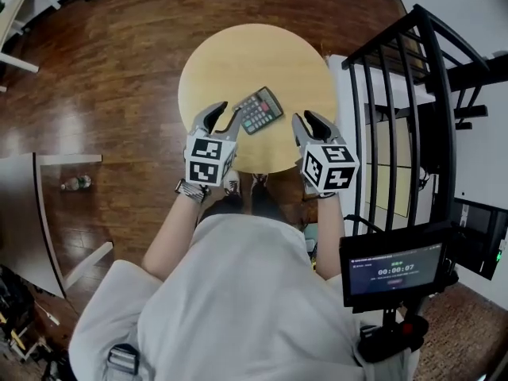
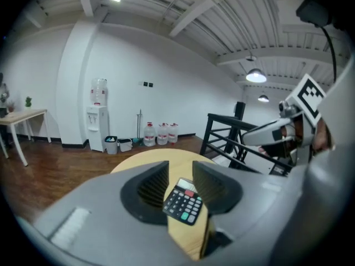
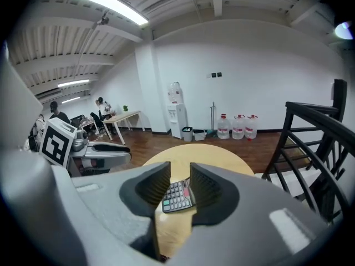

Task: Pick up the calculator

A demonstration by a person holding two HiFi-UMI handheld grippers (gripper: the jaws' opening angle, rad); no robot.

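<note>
A dark calculator (image 1: pixel 259 110) with grey keys lies flat near the front of the round wooden table (image 1: pixel 238 54). My left gripper (image 1: pixel 226 111) hovers just left of it, jaws apart with nothing between them. My right gripper (image 1: pixel 305 117) hangs to its right, a short gap away, and is also open and empty. In the left gripper view the calculator (image 2: pixel 183 203) shows past the left gripper (image 2: pixel 180 176) on the table (image 2: pixel 150 157). In the right gripper view the calculator (image 3: pixel 177 196) lies beyond the right gripper (image 3: pixel 180 176).
A black metal railing (image 1: pixel 413 94) stands close to the table's right side. A screen on a stand (image 1: pixel 393 270) is at lower right. A small bottle (image 1: pixel 77 183) lies on the wood floor to the left. Water jugs (image 2: pixel 161 133) and a dispenser (image 2: pixel 97 115) line the far wall.
</note>
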